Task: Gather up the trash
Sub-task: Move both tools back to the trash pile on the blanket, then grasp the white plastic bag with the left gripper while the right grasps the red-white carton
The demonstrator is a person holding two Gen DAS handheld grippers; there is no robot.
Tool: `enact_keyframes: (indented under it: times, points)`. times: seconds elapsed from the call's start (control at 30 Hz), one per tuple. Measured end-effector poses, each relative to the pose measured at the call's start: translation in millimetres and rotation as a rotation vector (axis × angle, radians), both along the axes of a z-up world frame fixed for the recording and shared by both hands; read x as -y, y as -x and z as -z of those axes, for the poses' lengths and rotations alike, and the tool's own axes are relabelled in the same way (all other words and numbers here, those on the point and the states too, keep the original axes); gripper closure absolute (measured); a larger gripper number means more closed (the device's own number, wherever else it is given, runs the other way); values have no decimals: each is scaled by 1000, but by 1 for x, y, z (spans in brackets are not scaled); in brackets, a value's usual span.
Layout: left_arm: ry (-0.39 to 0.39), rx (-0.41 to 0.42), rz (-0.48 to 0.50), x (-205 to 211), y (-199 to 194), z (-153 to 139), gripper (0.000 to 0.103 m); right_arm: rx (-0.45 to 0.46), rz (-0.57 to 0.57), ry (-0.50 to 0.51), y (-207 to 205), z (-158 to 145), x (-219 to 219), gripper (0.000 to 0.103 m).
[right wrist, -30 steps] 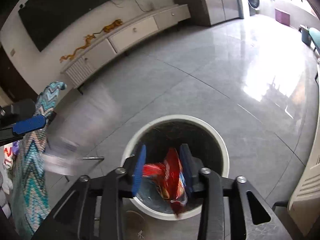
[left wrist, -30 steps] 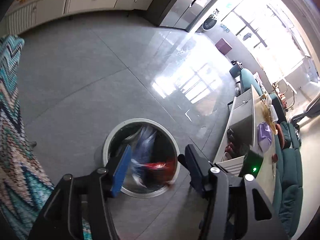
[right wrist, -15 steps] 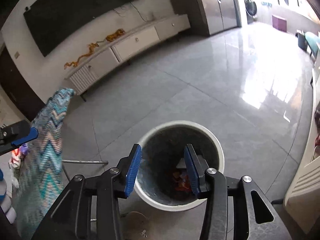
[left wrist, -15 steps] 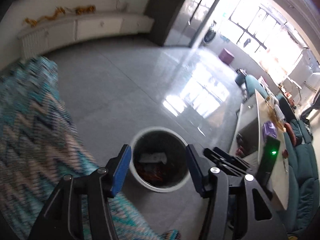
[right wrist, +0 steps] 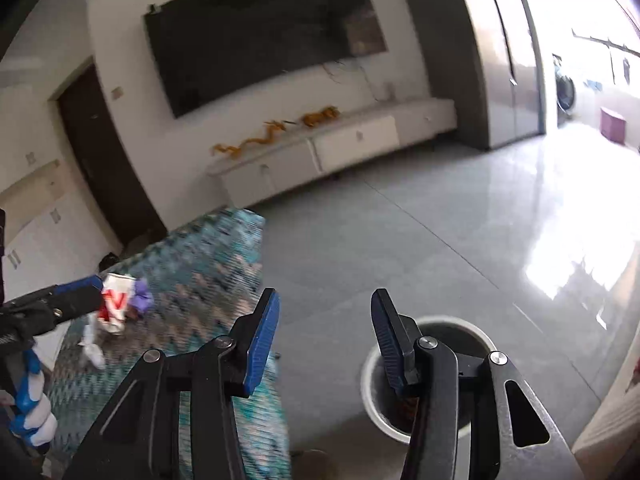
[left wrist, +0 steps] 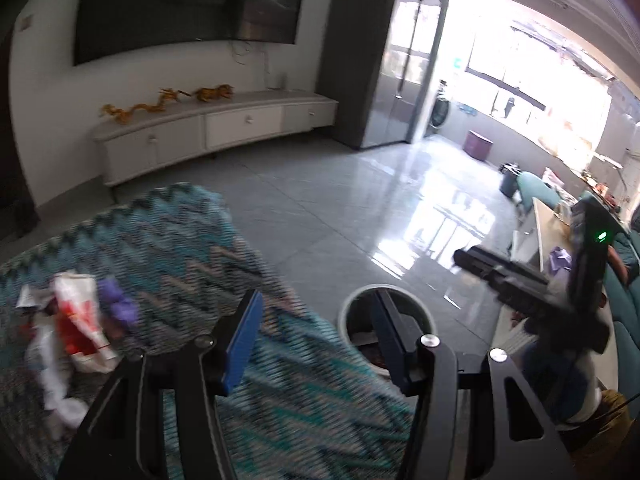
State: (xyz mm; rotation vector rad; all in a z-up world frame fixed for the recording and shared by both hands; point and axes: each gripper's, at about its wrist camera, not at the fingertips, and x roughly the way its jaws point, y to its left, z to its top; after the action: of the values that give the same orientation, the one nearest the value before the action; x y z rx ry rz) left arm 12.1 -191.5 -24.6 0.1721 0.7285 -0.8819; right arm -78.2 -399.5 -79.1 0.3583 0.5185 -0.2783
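Trash on the cloth: a crumpled white wrapper with red print (left wrist: 78,320), a scrap of purple plastic (left wrist: 118,304) touching its upper right side, and twisted white paper (left wrist: 56,384) trailing below; all blurred, lying together near the left edge of the cloth.
Trash seen from the right wrist: the same pile, the wrapper (right wrist: 114,304) and purple scrap (right wrist: 142,298) just beside the left tongs' blue tip.
Bin: a round white-rimmed bin (left wrist: 348,312) with a dark inside stands on the floor just past the cloth's right edge; red and pale trash lies at its bottom, details unclear.
Cloth: a teal, grey and beige zigzag tablecloth (left wrist: 168,248) covers the table.
Left tongs (left wrist: 316,330): jaws wide apart, nothing between them, hanging over the cloth's edge and the bin.
Right tongs (right wrist: 324,338): jaws apart and just been opening, empty, above the floor with the bin (right wrist: 370,360) behind the right finger.
Floor: glossy grey tiles (right wrist: 400,248) with window glare.
Background: a long white cabinet (left wrist: 224,128) under a dark wall screen (left wrist: 188,4).
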Motion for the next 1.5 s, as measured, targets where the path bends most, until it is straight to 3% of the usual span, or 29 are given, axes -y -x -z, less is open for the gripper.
enact_keyframes:
  times: [0.17, 0.43, 0.87, 1.1, 1.37, 1.5]
  points:
    - [31, -12, -85, -60, -12, -11, 49, 31, -58, 53, -8, -29, -38, 55]
    - [62, 49, -244, -152, -25, -23, 49, 64, -133, 112, -22, -65, -95, 52]
    - [81, -9, -448, -287, -59, 15, 49, 50, -231, 151, -62, -81, -161, 52]
    - [48, -46, -418, -295, -78, 35, 49, 8, -304, 140, -97, -66, -185, 52]
    - [-1, -105, -307, -259, -114, 59, 50, -71, -415, 131, -150, -39, -210, 53]
    - [-30, -137, -272, -239, -138, 72, 50, -120, -483, 121, -182, -21, -227, 59]
